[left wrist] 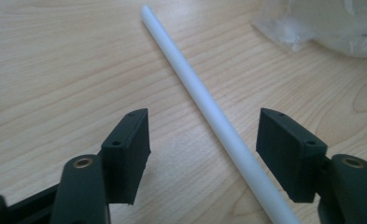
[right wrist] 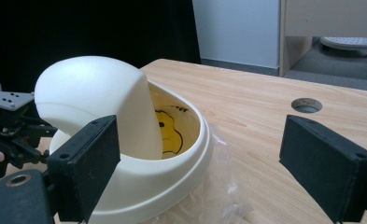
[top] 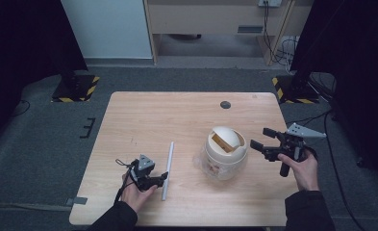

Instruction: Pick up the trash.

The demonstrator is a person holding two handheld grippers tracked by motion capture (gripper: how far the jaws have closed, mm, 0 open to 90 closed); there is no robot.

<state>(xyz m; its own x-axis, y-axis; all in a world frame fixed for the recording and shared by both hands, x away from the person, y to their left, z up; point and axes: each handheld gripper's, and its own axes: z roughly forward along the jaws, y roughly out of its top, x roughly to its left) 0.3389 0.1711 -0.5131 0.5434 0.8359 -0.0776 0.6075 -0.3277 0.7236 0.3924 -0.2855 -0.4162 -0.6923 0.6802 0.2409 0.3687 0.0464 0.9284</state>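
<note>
White, slim, straight plastic tube (left wrist: 209, 106) flat on wooden table (top: 143, 120)

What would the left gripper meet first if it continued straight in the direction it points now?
Most likely the white tube. It already lies on the table between the open jaws of the left gripper, nearer one jaw and touching neither. Further along stands the cream bin with its plastic liner, though depth is hard to judge.
</note>
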